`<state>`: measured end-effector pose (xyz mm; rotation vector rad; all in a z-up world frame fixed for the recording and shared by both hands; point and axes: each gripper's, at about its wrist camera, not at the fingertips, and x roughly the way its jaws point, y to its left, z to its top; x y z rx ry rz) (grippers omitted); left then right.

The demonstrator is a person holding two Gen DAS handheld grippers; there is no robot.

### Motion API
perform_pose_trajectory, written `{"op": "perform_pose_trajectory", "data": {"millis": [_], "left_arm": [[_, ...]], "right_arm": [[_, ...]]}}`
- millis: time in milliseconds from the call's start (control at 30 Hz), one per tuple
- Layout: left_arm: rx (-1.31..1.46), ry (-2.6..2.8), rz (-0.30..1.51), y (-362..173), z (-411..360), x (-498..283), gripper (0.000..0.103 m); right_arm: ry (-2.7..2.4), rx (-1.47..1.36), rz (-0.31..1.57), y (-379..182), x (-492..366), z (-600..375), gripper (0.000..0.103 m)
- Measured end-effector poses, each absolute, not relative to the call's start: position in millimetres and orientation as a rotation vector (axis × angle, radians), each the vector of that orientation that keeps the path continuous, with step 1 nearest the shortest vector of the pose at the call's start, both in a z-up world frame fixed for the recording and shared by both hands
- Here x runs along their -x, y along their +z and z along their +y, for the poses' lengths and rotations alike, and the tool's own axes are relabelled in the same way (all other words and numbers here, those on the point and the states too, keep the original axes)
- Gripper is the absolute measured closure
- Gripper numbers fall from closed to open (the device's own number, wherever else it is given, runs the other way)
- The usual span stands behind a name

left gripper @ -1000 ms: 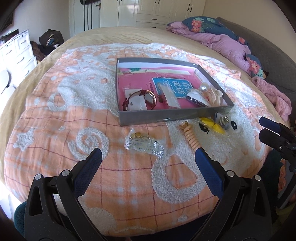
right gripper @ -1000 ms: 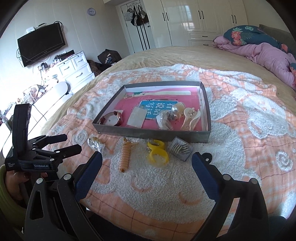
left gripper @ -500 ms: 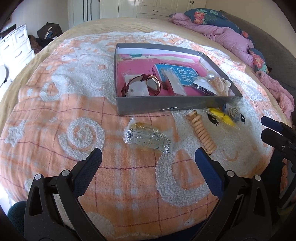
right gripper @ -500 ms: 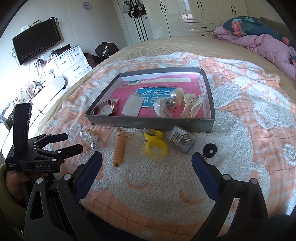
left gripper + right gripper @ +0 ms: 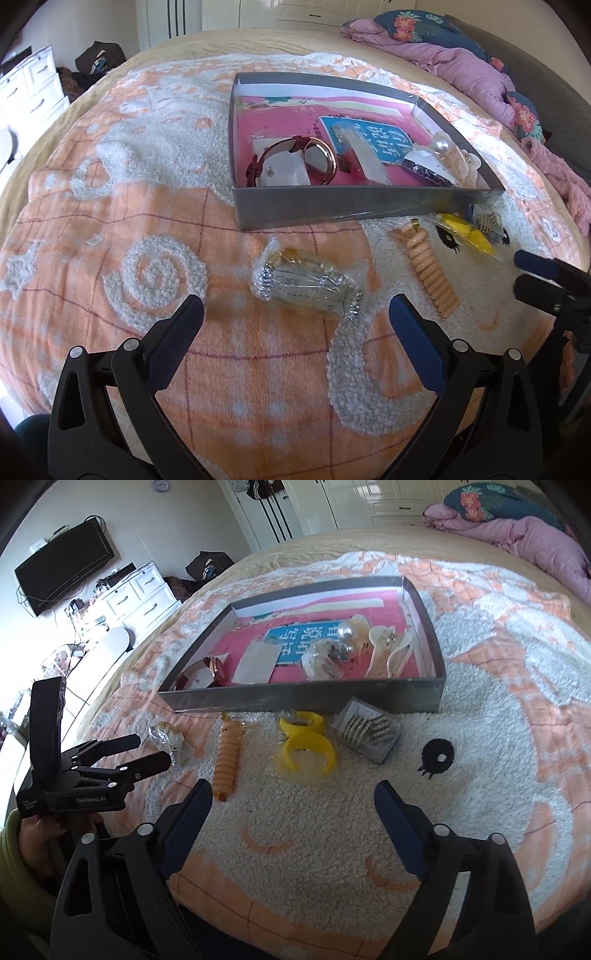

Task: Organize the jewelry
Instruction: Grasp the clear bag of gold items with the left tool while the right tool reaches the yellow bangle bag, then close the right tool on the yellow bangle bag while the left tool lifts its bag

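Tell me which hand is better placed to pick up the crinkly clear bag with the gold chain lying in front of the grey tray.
Left. Its open tongs point at the crinkly clear bag, which lies just ahead between the fingers. The right tongs face the yellow bangles instead.

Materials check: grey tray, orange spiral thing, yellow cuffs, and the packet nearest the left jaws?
Grey tray: looks like cardboard, matte, thin folded walls.
Orange spiral: probably plastic, smooth coiled cord.
Yellow cuffs: glossy hard plastic, seemingly inside clear wrap.
Packet: crinkly clear film; metallic, chain-like contents, exact metal unclear.
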<state>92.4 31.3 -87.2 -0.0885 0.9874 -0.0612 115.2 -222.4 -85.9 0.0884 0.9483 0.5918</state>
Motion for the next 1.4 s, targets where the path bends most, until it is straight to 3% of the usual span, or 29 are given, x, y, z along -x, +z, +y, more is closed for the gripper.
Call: {"op": "perform_pose_trajectory", "data": {"millis": [133, 233, 700, 933, 1133, 1233, 1300, 1400], "left_arm": [[0.08, -0.063, 0.995, -91, 29, -96, 0.009], [0.078, -0.065, 0.995, -92, 28, -98, 0.009], [0.084, -0.073, 0.99, -98, 29, -109, 0.009], [0.072, -0.078, 0.974, -101, 28, -116, 0.009], [0.033, -0.074, 0.969, -103, 23, -117, 0.01], [0.007, -0.067, 0.967, -102, 22, -116, 0.021], [-0.01, -0.067, 0.961, -100, 20, -115, 0.038], [-0.02, -0.073, 0.961, -99, 20, -113, 0.039]], "right_arm": [[0.599, -0.087, 0.972, -96, -124, -219, 0.03], [0.597, -0.063, 0.977, -101, -129, -213, 0.034], [0.583, -0.041, 0.947, -114, -147, -194, 0.035], [0.567, -0.046, 0.915, -118, -156, -188, 0.056], [0.574, -0.034, 0.901, -117, -154, -190, 0.061], [0.583, -0.03, 0.896, -115, -150, -191, 0.061], [0.59, -0.025, 0.895, -114, -146, -191, 0.061], [0.592, -0.025, 0.897, -112, -142, -196, 0.061]]}}
